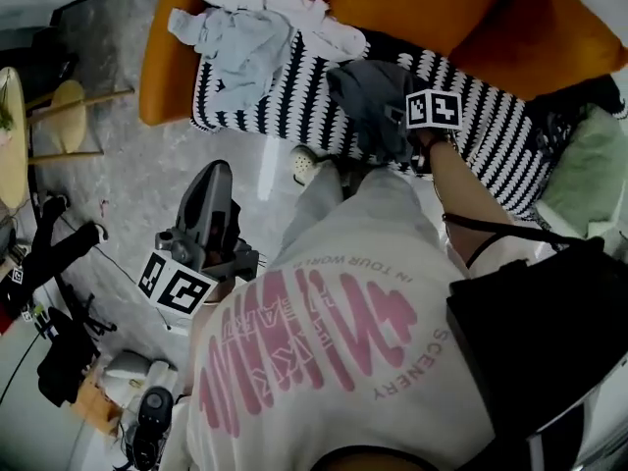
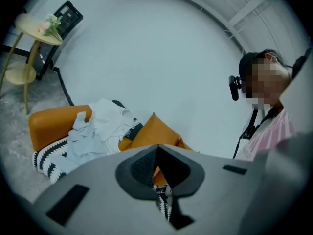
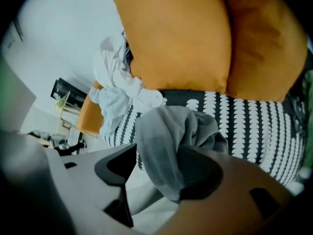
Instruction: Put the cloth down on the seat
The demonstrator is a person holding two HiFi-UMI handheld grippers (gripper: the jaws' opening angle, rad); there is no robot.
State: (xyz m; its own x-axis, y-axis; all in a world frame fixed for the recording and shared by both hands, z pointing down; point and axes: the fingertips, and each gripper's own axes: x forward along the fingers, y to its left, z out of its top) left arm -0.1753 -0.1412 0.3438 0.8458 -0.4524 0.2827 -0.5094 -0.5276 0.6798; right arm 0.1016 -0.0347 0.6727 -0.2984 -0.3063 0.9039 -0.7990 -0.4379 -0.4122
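Observation:
A grey cloth (image 1: 368, 96) lies bunched on the sofa seat, which has a black-and-white patterned cover (image 1: 285, 96). My right gripper (image 1: 417, 126) reaches over the seat's front edge at the cloth. In the right gripper view its jaws stand wide apart with the grey cloth (image 3: 166, 141) hanging between them. The cloth rests against the right pad (image 3: 203, 173), and a gap shows beside the left pad (image 3: 117, 168). My left gripper (image 1: 214, 180) hangs low over the floor by my left side. Its jaw tips meet, with nothing in them, in the left gripper view (image 2: 157, 148).
A heap of pale clothes (image 1: 245, 18) lies at the sofa's left end. Orange cushions (image 1: 412, 3) line the back, and a green pillow (image 1: 589, 180) sits at the right. A round yellow side table (image 1: 10, 135) stands far left. Dark gear (image 1: 59, 263) litters the floor.

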